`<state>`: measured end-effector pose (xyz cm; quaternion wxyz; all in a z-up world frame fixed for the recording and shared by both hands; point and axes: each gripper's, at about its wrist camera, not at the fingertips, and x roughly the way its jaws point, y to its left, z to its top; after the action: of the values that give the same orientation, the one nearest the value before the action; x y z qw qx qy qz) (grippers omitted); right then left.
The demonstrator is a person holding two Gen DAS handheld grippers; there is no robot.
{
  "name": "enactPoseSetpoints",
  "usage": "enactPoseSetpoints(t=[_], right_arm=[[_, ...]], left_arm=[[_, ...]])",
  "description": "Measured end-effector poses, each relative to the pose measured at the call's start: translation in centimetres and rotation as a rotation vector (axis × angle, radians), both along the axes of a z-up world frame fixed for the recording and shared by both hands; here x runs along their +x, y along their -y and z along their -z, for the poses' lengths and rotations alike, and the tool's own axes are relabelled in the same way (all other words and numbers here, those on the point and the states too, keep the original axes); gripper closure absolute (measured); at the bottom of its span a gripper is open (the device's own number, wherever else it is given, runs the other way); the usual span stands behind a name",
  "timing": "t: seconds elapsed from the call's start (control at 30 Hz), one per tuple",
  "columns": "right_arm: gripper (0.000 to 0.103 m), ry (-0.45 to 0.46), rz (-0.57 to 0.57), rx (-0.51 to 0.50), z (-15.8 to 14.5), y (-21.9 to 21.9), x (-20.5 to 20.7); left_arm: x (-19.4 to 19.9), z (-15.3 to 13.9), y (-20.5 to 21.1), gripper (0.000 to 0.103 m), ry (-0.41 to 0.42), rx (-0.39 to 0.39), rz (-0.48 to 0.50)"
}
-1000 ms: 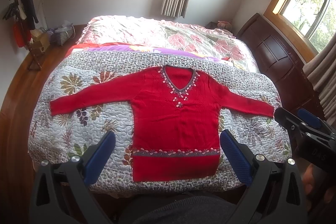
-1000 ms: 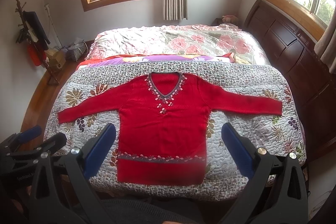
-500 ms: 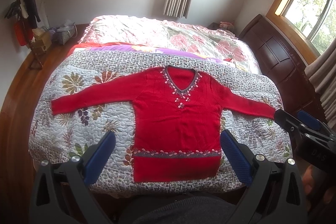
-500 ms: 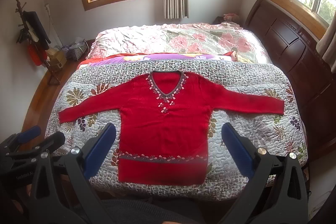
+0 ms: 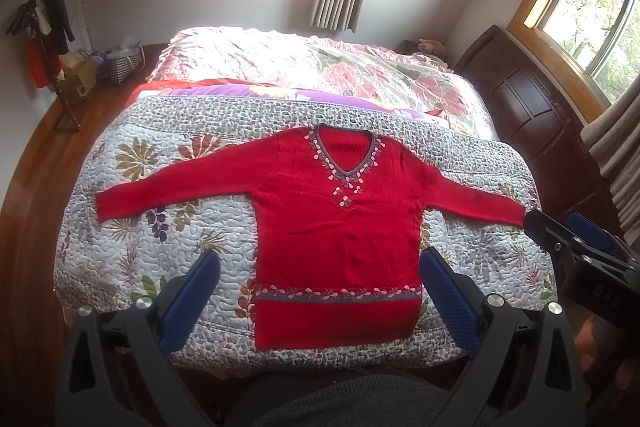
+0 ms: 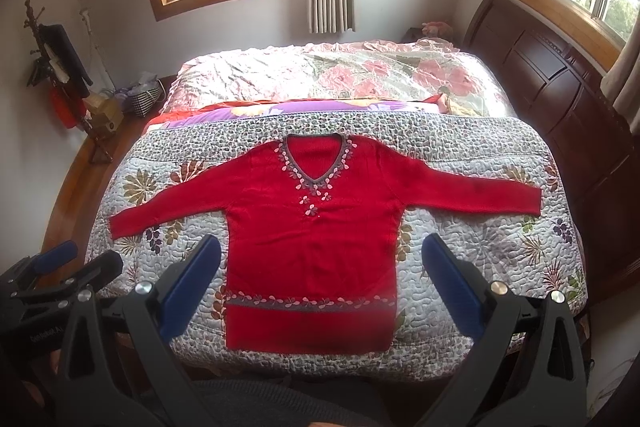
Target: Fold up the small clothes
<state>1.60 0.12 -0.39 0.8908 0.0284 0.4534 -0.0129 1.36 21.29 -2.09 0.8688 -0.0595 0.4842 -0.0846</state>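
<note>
both tongs, left tongs [image 5: 319, 269] and right tongs [image 6: 322, 253], hang spread wide above the near edge of the bed [image 5: 120, 239], touching nothing. the red sweater [image 5: 336, 227] lies flat with bare quilt around both sleeves. the dark headboard [image 6: 560, 87] walls the right side; a coat rack [image 6: 60, 67] stands off left.

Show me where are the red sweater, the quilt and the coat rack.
red sweater [image 6: 312, 247], right wrist view, middle of chest.
quilt [image 6: 480, 251], right wrist view, bare floral part.
coat rack [image 5: 44, 11], left wrist view, hanging clothes.
</note>
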Motion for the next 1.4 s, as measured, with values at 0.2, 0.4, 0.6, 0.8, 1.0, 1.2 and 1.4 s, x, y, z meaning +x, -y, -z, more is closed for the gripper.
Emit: enactPoseSetpoints(t=[0.2,0.4,0.6,0.8,1.0,1.2,1.4], right_arm=[[0.003,-0.004,0.009,0.003,0.0,0.0,0.4],[0.003,-0.005,0.011,0.004,0.1,-0.3,0.8],[0.003,-0.014,0.02,0.005,0.2,-0.8,1.0],[0.003,-0.023,0.039,0.003,0.5,-1.7,1.1],[0.003,-0.026,0.08,-0.008,1.3,-2.3,1.3],[0.003,0.072,0.165,-0.029,3.9,2.6,1.7],[0.005,0.011,0.376,0.11,9.7,15.7,2.9]], left_arm=[[0.6,0.1,-0.1,0.004,-0.003,0.002,0.002],[1.0,0.2,-0.4,0.004,-0.004,0.002,0.005],[1.3,0.5,-1.2,0.004,-0.008,-0.001,0.007],[1.6,1.0,-2.3,0.004,-0.02,-0.007,0.023],[2.7,1.9,-3.4,0.004,0.004,-0.014,0.073],[4.5,5.9,-2.5,0.004,0.006,-0.059,0.29],[7.3,10.2,0.9,0.004,-0.069,-0.024,0.323]])
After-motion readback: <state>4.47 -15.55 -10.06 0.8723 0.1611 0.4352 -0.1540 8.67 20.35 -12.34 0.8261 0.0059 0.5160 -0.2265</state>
